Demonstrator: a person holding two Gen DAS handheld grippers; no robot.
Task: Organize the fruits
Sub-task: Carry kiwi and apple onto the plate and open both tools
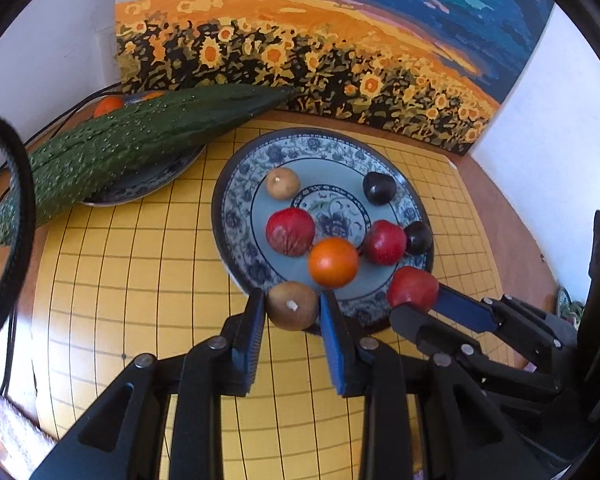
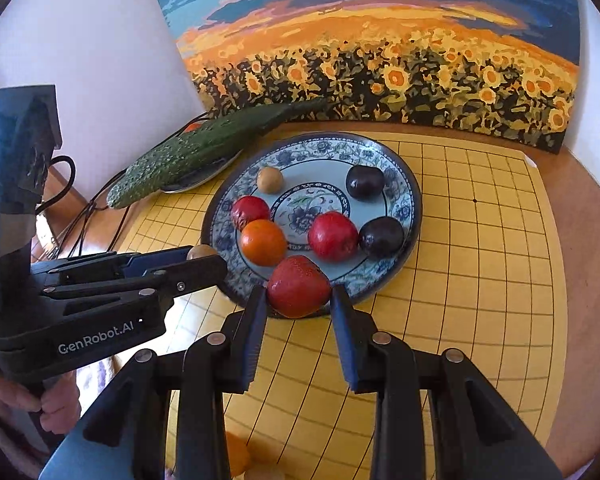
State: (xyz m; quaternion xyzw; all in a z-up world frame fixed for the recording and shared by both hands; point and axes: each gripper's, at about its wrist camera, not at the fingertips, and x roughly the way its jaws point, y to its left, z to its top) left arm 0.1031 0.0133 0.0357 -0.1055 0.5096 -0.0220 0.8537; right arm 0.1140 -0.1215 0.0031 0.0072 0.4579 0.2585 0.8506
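Observation:
A blue-patterned plate (image 1: 236, 184) (image 2: 404, 184) sits on a yellow grid board and holds red, orange, dark purple and small brown fruits. My left gripper (image 1: 292, 306) is shut on a brown round fruit (image 1: 292, 306) at the plate's near rim; in the right wrist view that gripper (image 2: 204, 258) comes in from the left with the fruit (image 2: 200, 251) partly hidden. My right gripper (image 2: 299, 290) is shut on a red fruit (image 2: 299, 286) over the near rim; it also shows in the left wrist view (image 1: 414, 300) holding the red fruit (image 1: 413, 286).
A long green bitter gourd (image 1: 132, 140) (image 2: 196, 152) lies on a second plate (image 1: 152, 184) at the back left, with an orange fruit (image 1: 108, 105) behind it. A sunflower painting (image 1: 320, 60) leans on the back wall. Black cables (image 2: 88, 208) run along the left edge.

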